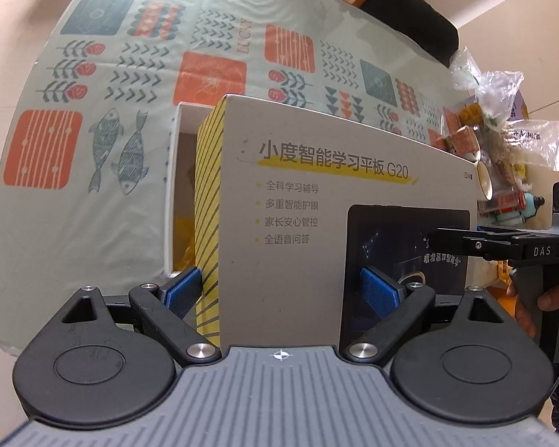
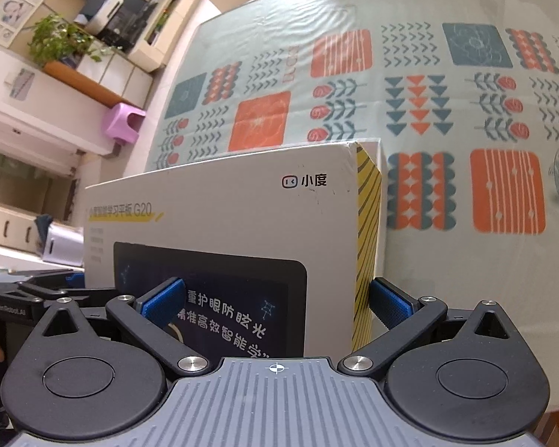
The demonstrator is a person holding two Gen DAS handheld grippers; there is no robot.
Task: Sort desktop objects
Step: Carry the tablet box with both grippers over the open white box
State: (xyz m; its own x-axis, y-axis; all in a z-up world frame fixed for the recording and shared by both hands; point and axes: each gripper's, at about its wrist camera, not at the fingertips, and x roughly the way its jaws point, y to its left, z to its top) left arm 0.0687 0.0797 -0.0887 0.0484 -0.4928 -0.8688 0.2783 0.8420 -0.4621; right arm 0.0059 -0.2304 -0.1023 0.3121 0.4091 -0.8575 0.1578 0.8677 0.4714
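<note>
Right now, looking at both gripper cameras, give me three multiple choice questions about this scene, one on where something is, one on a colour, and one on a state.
1. Where does the lifted box lid sit relative to the left gripper?
A. Between its jaws
B. Far across the table
C. Underneath the gripper body

2. What colour is the striped side of the lid?
A. Red with white stripes
B. Yellow with dark stripes
C. Plain green

3. What state is the white box base in?
A. Sealed with tape
B. Crushed flat
C. Open, with its inside showing

Answers:
1. A, since a blue pad sits on either side of the lid.
2. B, as the right wrist view shows yellow card with dark lines.
3. C, because the lid is raised and the cavity shows beside it on the patterned tablecloth.
</note>
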